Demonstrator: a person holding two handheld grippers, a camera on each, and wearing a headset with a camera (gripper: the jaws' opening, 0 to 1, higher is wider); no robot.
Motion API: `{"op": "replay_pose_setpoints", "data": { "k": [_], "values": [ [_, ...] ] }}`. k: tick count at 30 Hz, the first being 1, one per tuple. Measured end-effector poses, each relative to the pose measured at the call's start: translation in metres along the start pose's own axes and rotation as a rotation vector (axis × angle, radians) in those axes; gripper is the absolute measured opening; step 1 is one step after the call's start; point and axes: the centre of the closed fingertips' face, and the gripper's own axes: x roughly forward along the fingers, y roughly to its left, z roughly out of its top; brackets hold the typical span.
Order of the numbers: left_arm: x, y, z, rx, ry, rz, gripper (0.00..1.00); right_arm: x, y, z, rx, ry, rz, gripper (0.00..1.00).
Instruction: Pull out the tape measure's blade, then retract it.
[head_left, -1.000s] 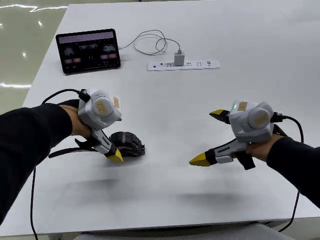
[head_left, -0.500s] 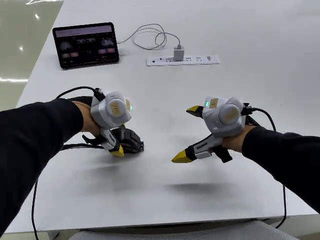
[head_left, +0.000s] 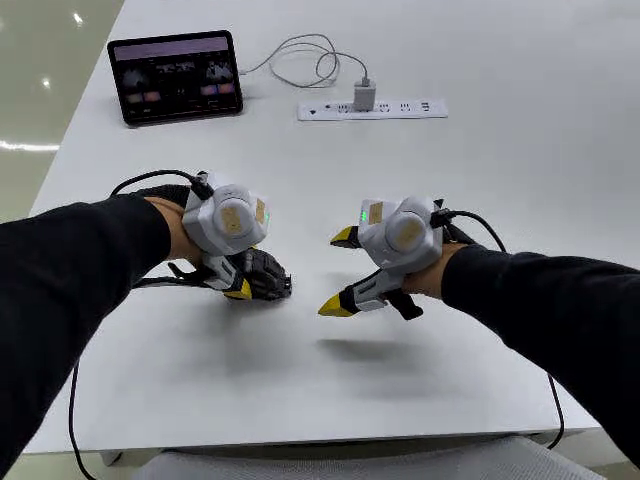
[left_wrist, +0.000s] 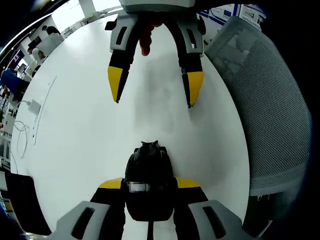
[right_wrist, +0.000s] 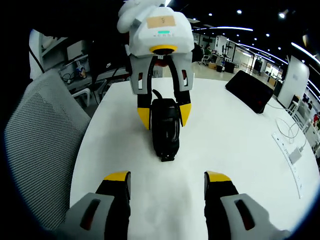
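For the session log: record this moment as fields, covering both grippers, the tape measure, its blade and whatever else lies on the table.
left gripper: shut on the tape measure, which sits on the table
right gripper: open, jaws aimed at the tape measure, apart from it
tape measure: black case, clamped across its sides
blade: end at the case mouth, not yet pulled out
far side of table: tablet; power strip with a charger plugged in
task stage: before the pull
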Motion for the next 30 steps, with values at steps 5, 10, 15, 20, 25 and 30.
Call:
{"op": "replay_pose_setpoints", "data": {
  "k": [5,10,15,20,25,30],
  "values": [
    [0.0,0.001,-0.001,-0.013,0.008,0.004,0.33,0.022,0.002,-0.001,0.01,0.026,0.035,0.47],
    [0.001,0.002,-0.001,-0.027,0.01,-0.004,0.33,0.036,0.003,0.004,-0.006,0.04,0.066,0.37],
    [0.001,0.002,-0.001,-0.046,-0.001,-0.012,0.33,0.044,0.005,0.005,-0.017,0.069,0.094,0.3],
    [0.001,0.002,0.0,-0.059,-0.015,-0.008,0.33,0.048,0.002,0.005,-0.011,0.081,0.091,0.25],
    [0.001,0.002,0.0,-0.071,-0.022,-0.003,0.33,0.054,0.0,0.008,-0.04,0.078,0.074,0.13],
    [0.001,0.002,-0.001,-0.078,-0.018,-0.002,0.33,0.053,0.0,0.006,-0.062,0.076,0.09,0.11]
  ]
}}
